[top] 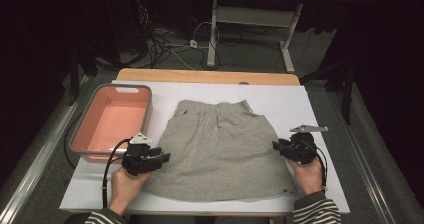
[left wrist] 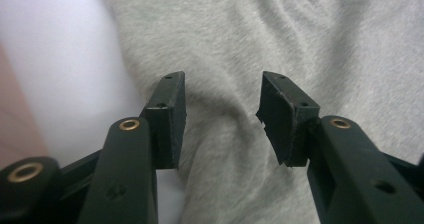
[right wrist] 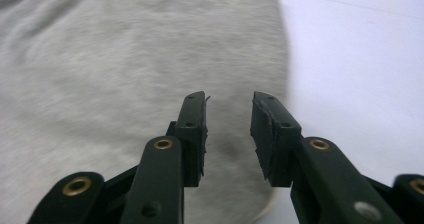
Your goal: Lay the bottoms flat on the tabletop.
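A grey garment (top: pixel 220 149) with an elastic waistband at the far end lies flat on the white table cover (top: pixel 300 101). My left gripper (top: pixel 164 158) hovers at the garment's left edge, near the hem; in the left gripper view its jaws stand open over the grey fabric (left wrist: pixel 280 39), with nothing pinched between the pads (left wrist: pixel 169 119). My right gripper (top: pixel 276 147) sits at the garment's right edge. In the right gripper view its jaws are open above the cloth's right border (right wrist: pixel 125 59), pads (right wrist: pixel 272 134) apart and empty.
A pink tub with a grey rim (top: pixel 82 134) stands at the table's left, just beyond my left gripper. A wooden strip (top: pixel 205 76) runs along the table's far edge. Cables and a desk frame (top: pixel 215 34) lie on the floor behind.
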Available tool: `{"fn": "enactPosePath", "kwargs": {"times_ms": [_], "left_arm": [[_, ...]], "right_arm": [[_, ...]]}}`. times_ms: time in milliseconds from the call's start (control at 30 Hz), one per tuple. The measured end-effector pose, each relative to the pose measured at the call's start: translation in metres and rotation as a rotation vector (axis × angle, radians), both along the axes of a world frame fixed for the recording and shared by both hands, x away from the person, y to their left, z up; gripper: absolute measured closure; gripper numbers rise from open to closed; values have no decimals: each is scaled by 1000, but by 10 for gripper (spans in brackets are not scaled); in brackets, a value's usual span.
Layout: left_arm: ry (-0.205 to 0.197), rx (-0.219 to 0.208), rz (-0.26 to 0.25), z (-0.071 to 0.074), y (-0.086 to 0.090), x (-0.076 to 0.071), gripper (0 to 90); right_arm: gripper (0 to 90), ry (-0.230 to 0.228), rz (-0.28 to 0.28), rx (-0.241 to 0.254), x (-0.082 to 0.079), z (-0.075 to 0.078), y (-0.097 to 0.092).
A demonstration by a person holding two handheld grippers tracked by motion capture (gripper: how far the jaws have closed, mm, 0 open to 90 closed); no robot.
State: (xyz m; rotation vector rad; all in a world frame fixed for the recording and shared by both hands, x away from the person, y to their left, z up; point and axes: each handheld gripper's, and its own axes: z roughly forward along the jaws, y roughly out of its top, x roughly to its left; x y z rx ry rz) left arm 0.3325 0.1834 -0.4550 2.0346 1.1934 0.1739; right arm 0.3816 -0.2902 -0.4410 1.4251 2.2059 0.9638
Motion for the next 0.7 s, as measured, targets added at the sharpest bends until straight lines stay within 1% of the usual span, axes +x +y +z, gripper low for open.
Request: {"fn": "enactPosePath", "kwargs": {"times_ms": [100, 167, 233, 267, 333, 367, 433, 500, 533, 600, 667, 700], "left_arm": [[0, 9, -10, -1, -4, 1, 517], [-4, 19, -18, -2, -6, 1, 517], [-9, 25, -22, -2, -7, 0, 516], [-10, 23, -22, -2, -7, 0, 516], [-14, 25, -20, -1, -6, 0, 507], [-18, 28, -18, 0, -6, 0, 507], [-37, 21, -12, 4, -5, -1, 500], [-60, 15, -10, 7, -4, -2, 500], [-66, 14, -10, 9, -4, -3, 500], [-69, 14, -9, 9, -3, -2, 500], [-60, 17, -10, 9, -3, -1, 500], [-58, 16, -9, 8, -2, 0, 500]], "right_arm": [[632, 24, -28, -3, 8, -6, -3], [625, 36, -40, -52, 12, -9, -1], [624, 64, -31, -72, 14, -14, 1], [647, 74, -27, -78, 15, -15, 2], [776, 91, -5, -71, 15, -17, 2], [808, 97, 6, -69, 14, -17, 2], [830, 93, 25, -103, 13, -14, 3], [835, 77, 12, -131, 11, -10, 1], [835, 68, -4, -131, 11, -8, -2], [840, 55, -34, -131, 12, -6, -10], [839, 52, -62, -141, 13, -6, -17], [839, 55, -67, -143, 13, -6, -20]]}}
